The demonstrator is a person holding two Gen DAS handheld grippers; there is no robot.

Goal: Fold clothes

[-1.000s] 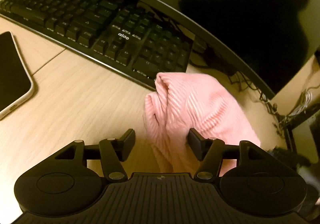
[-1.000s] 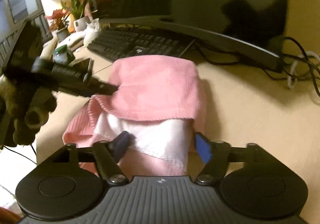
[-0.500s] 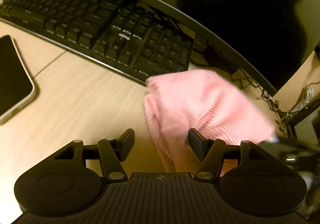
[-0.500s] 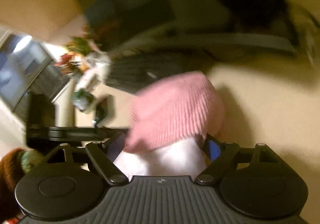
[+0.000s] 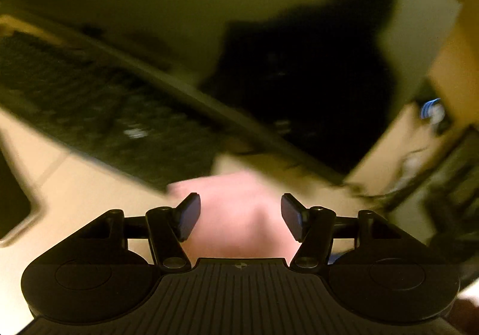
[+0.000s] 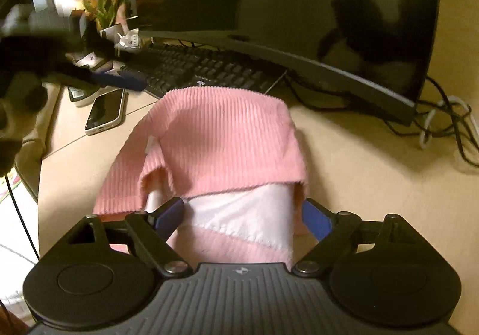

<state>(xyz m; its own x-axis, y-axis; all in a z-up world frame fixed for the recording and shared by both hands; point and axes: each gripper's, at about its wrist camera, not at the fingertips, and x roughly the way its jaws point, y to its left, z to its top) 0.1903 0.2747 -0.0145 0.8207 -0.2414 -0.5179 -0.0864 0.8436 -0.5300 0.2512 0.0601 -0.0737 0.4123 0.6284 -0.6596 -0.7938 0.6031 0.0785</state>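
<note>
A pink ribbed garment (image 6: 221,137) lies folded over on the pale desk (image 6: 359,185), with a white inner layer (image 6: 245,215) showing under its front edge. My right gripper (image 6: 242,209) sits at that front edge, its jaws opening; the white layer lies between the blue pads (image 6: 314,215), which do not press on it. In the right wrist view my left gripper (image 6: 119,79) hangs blurred above the desk, left of the garment and clear of it. Its own view is blurred: my left gripper (image 5: 241,206) is open, with the garment (image 5: 236,200) below and behind its fingers.
A black keyboard (image 6: 203,68) and a curved dark monitor (image 6: 299,6) stand behind the garment. A phone (image 6: 106,112) lies to the left, with potted plants (image 6: 104,9) behind it. Cables (image 6: 443,125) trail at the right. The desk's edge (image 6: 42,173) runs down the left.
My left gripper has lifted off the garment's left edge, and its view has tilted up towards the monitor. The right gripper's jaws have widened around the front edge.
</note>
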